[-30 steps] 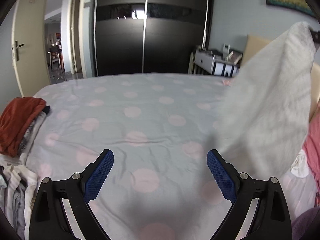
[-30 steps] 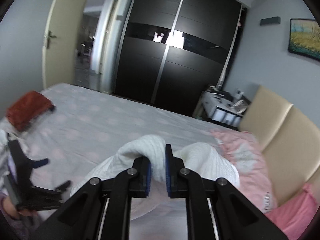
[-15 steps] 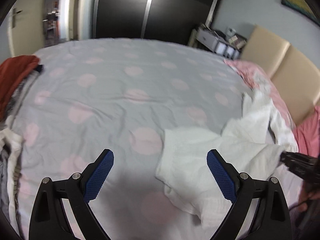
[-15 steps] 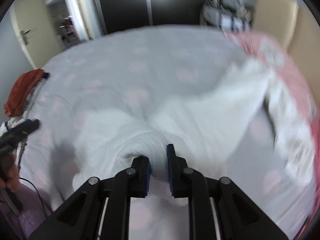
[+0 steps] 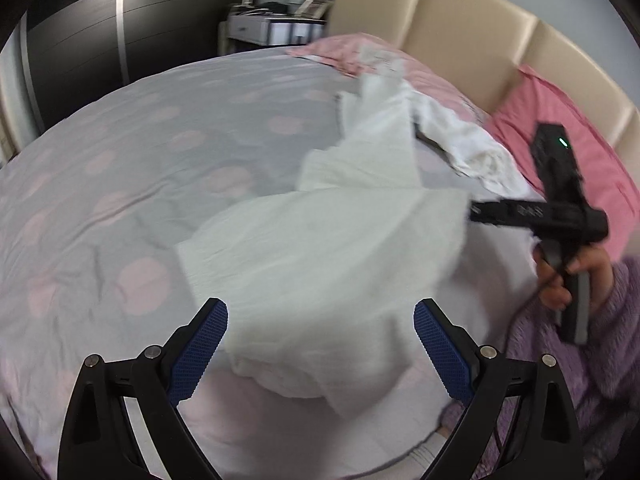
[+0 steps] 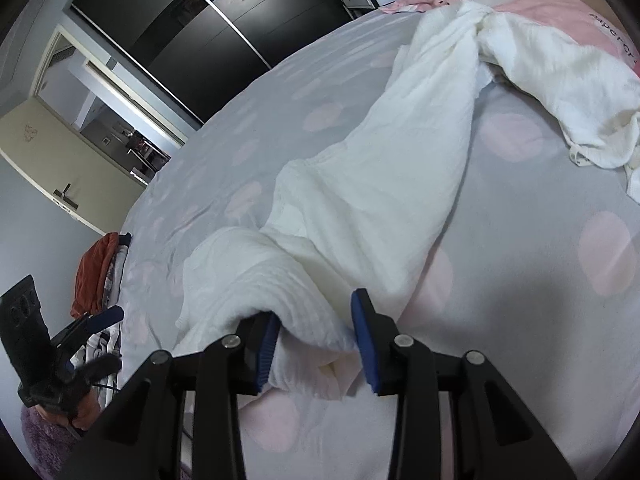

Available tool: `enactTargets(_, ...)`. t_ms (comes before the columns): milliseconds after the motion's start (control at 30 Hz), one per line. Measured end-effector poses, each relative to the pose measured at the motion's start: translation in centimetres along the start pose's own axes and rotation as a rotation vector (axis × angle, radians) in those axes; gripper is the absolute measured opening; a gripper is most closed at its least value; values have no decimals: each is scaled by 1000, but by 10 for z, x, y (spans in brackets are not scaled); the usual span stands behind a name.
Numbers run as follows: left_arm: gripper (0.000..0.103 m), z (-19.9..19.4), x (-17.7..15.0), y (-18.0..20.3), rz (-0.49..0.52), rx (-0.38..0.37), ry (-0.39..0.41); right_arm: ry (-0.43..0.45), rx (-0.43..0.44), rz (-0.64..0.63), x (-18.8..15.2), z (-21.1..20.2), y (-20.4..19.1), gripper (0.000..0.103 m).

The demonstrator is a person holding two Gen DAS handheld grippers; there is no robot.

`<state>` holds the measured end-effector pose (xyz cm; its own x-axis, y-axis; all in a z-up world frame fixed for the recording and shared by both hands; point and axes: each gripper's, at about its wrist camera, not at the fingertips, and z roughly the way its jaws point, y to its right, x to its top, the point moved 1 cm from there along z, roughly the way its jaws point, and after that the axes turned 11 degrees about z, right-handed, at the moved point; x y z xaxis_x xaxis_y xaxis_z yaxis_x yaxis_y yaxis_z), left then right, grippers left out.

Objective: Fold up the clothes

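- Left wrist view: the left gripper (image 5: pixel 320 344) is held over the bed (image 5: pixel 120 184) with its jaws spread wide and nothing between them; the white garment (image 5: pixel 320 248) is seen beyond the tips, from 12 to 2 o'clock, so a corner can presumably be reached next
- The right gripper (image 5: pixel 480 212) is seen at 3 o'clock, at the garment's edge
- Right wrist view: the jaws of the right gripper (image 6: pixel 316 340) are parted, with a bunched fold of the white garment (image 6: pixel 380 184) lying loosely between them; no pinch is visible, which is judged a release onto the bed (image 6: pixel 540 240)
- The garment is stretched toward 1 o'clock, its far end by a pink pillow (image 6: pixel 540 4)
- A stack of clothes (image 6: pixel 98 276) is seen at 9 o'clock, well apart, likely set aside so the middle is left for folding
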<state>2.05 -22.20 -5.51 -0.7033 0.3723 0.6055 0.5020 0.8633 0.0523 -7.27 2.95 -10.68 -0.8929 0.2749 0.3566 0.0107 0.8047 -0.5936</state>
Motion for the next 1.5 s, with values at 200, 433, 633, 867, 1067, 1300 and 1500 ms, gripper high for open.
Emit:
enactTargets(200, 96, 22, 3, 35, 166, -15, -96, 3, 13, 13, 2, 0, 5, 35)
enactTargets(433, 56, 68, -2, 27, 100, 113, -255, 9, 4, -27, -5, -6, 0, 35)
enactTargets(633, 19, 65, 2, 7, -58, 170, -196, 7, -11, -97, -14, -10, -10, 35)
enactTargets(867, 12, 36, 10, -17, -187, 345, -52, 5, 14, -121, -18, -13, -12, 35)
enactTargets(1067, 10, 2, 3, -46, -317, 551, 45, -20, 112, -221, -29, -17, -32, 35)
enactTargets(1300, 8, -28, -20, -97, -522, 710, 64, -36, 80, -213, -30, -15, -30, 35)
enactTargets(1500, 8, -49, -43, -126, -672, 819, 77, -42, -91, 97, -5, -3, 30, 35)
